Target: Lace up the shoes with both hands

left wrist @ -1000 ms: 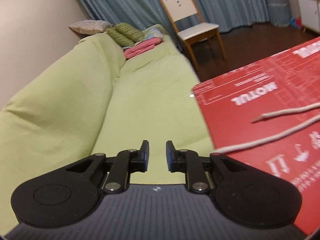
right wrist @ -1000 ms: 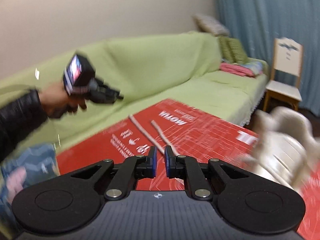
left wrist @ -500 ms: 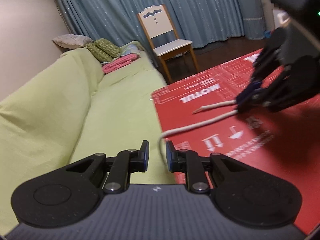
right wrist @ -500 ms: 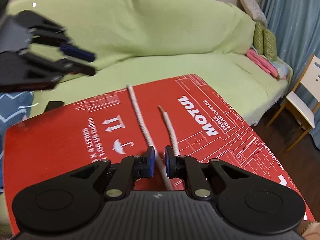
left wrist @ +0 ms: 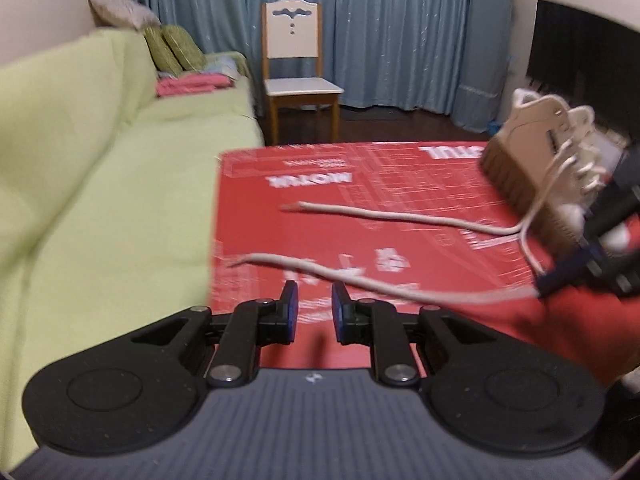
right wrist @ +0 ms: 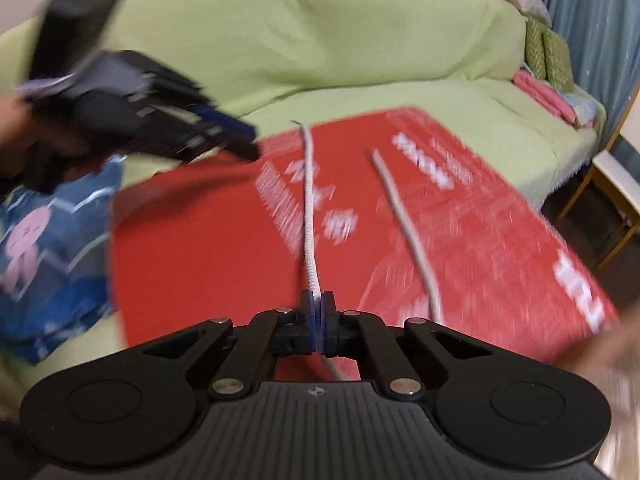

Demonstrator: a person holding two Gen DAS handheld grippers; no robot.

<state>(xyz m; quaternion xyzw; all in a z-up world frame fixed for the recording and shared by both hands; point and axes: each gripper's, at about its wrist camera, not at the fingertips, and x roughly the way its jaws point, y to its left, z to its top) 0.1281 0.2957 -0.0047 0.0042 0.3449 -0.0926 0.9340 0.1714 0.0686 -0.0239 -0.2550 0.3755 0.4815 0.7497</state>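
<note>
Two white lace ends lie stretched over the red board [left wrist: 400, 160]. They lead to a beige shoe [left wrist: 548, 160] at the board's right edge in the left wrist view. My right gripper [right wrist: 318, 304] is closing, and its pads pinch the nearer lace [right wrist: 309, 200], which runs straight out ahead of it. The other lace [right wrist: 408, 232] lies loose to its right. My left gripper [left wrist: 314, 304] stands open over the board's near edge with nothing between its fingers. The nearer lace [left wrist: 360, 280] passes just beyond its right fingertip. Both views are blurred by motion.
A green-covered sofa [right wrist: 320, 40] borders the board, with pillows and folded cloths at its far end. A wooden chair [left wrist: 296, 80] stands before blue curtains. A blue patterned cloth [right wrist: 52, 248] lies by the board's left edge in the right wrist view.
My right gripper has come down and shut on the nearer lace. My left gripper has swung from the sofa toward the board, so both laces and the shoe now show in its view.
</note>
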